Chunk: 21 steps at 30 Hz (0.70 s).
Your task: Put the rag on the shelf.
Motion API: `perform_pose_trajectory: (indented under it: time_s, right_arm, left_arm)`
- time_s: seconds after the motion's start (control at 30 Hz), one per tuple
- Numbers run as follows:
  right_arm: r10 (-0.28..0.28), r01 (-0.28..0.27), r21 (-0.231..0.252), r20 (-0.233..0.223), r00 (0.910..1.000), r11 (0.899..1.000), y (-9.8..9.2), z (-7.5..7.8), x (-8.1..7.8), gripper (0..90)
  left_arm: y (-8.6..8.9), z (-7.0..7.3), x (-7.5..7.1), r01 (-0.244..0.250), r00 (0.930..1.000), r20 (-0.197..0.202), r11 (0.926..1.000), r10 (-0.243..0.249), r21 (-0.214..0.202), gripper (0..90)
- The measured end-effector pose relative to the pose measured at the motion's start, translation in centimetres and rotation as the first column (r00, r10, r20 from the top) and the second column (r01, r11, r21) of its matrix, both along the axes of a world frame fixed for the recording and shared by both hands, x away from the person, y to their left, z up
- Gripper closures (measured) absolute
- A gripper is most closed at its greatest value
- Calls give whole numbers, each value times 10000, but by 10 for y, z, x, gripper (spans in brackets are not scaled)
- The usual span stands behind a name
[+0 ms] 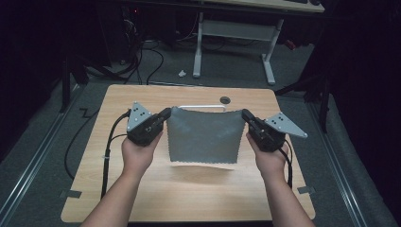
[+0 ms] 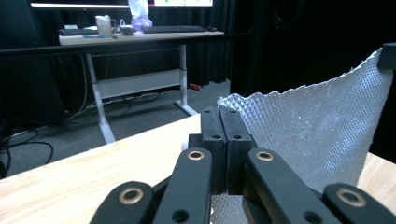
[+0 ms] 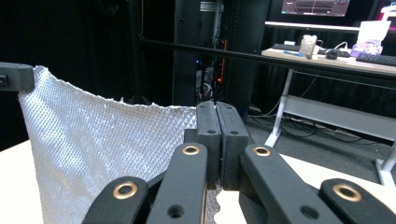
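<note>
A grey textured cloth (image 1: 204,135) hangs stretched above the wooden table (image 1: 189,189), held up by its two top corners. My left gripper (image 1: 165,115) is shut on the cloth's top left corner. My right gripper (image 1: 246,116) is shut on the top right corner. In the left gripper view the closed jaws pinch the cloth (image 2: 308,126), which spreads away to the right toward the other gripper's tip (image 2: 387,55). The right gripper view has the cloth (image 3: 98,144) running off to the left from the closed jaws. The cloth's lower edge hangs free above its shadow on the table.
A white bar or handle (image 1: 201,107) lies on the table just behind the cloth, and a round dark grommet (image 1: 225,100) sits near the far edge. A desk with white legs (image 1: 236,33) stands beyond the table, with cables on the floor at the left.
</note>
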State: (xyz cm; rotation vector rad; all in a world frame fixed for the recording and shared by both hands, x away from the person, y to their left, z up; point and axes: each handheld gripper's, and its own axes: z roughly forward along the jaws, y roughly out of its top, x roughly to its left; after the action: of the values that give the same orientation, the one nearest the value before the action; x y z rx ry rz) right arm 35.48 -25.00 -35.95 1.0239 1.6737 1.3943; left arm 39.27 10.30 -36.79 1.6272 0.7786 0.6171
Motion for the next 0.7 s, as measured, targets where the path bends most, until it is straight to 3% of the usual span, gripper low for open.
perform_pose_trajectory:
  time_s: [0.3,0.7]
  right_arm:
    - [-103,103,94,-18,9999,9999,1,7,23,900]
    - [-132,133,264,-38,9999,9996,-2,22,54,900]
  left_arm:
    - [-2,7,20,-201,9997,123,9995,198,243,896]
    - [-4,29,50,-348,9986,421,9989,334,321,896]
